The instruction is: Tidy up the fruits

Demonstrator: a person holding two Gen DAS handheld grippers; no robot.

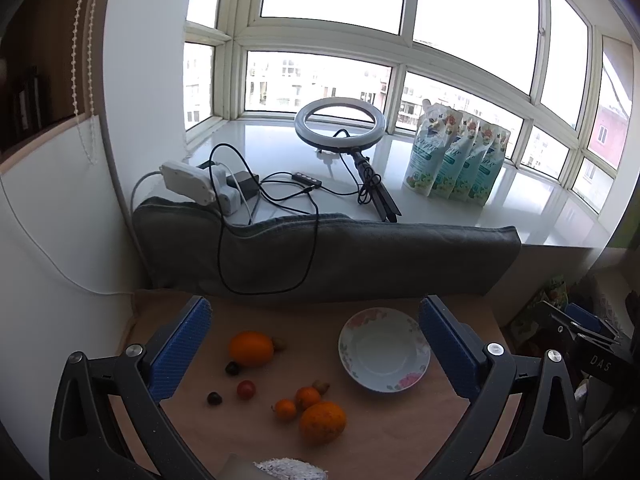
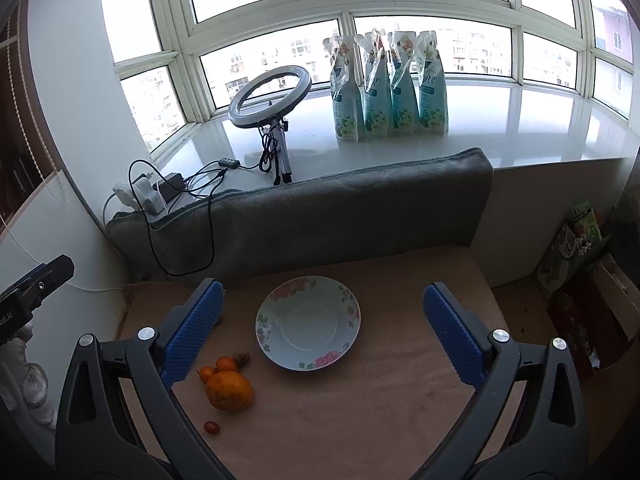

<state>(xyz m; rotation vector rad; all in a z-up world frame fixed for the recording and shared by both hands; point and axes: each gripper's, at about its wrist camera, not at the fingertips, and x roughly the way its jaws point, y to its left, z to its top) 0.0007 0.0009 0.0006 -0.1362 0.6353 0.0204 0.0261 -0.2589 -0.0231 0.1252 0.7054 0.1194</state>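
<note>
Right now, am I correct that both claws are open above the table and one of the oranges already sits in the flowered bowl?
Not quite: the flowered bowl is empty in the right wrist view. Both oranges lie on the table beside it. The left claw and right claw are indeed open.

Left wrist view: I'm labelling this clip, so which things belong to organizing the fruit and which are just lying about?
Belongs to the job:
large orange
second orange
two small oranges
cherry tomato
flowered bowl, empty

Just lying about:
ring light
refill pouches
power strip
grey cushion
</note>
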